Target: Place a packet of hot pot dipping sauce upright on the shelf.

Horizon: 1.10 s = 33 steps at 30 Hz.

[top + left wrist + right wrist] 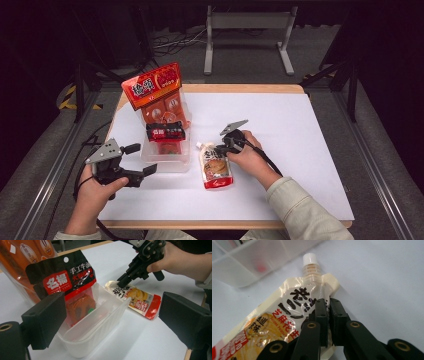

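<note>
Lab — black curtains; metal rails

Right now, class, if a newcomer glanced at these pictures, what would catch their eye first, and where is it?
First, the tall red-and-orange snack bag standing in the clear plastic tub left of the table's middle, with a black-and-red sauce packet propped in front. Next, the cream spouted pouch with a white cap lying flat beside the tub, its upper edge pinched by the right gripper.
</note>
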Each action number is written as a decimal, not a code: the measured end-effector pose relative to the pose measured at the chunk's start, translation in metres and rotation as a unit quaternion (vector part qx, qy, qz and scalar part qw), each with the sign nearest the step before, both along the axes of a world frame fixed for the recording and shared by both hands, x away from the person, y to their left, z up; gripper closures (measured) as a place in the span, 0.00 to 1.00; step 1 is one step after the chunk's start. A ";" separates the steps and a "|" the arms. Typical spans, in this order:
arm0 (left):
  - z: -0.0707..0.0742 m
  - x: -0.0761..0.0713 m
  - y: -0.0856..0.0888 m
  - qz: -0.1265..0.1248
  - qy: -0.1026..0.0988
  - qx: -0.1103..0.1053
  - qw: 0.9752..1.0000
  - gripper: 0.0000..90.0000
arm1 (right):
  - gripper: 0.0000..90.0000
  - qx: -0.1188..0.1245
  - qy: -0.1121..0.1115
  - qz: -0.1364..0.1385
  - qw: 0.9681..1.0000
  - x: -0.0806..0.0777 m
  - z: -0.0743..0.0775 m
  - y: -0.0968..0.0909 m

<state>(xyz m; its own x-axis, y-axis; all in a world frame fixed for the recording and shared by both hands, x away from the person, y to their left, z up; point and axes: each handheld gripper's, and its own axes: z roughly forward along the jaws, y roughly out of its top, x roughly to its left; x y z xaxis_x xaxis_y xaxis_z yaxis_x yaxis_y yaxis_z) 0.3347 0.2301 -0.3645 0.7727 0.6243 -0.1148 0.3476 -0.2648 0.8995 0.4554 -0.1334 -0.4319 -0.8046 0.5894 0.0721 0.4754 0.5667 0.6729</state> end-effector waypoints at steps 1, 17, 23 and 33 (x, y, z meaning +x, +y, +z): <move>0.000 0.000 -0.001 0.000 0.001 -0.001 1.000 0.09 | 0.96 0.000 0.000 0.000 1.000 0.000 0.000 0.000; -0.002 0.001 -0.012 -0.018 -0.005 -0.003 1.000 0.08 | 0.97 0.108 -0.105 0.070 0.986 -0.044 0.070 -0.019; -0.003 0.001 -0.011 -0.017 -0.005 0.006 1.000 0.08 | 0.97 0.126 -0.115 0.100 0.980 -0.056 0.085 -0.023; -0.005 0.003 -0.017 -0.031 -0.007 0.003 1.000 0.09 | 0.98 0.160 -0.143 0.116 0.970 -0.067 0.112 -0.025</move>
<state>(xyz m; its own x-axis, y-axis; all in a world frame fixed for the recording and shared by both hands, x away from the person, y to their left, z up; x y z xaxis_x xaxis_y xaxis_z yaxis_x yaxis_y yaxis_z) 0.3376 0.2136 -0.3693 0.8109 0.5765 -0.1001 0.3180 -0.2906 0.9024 0.3879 -0.1582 -0.3202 -0.9269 0.3746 -0.0236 0.1286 0.3759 0.9177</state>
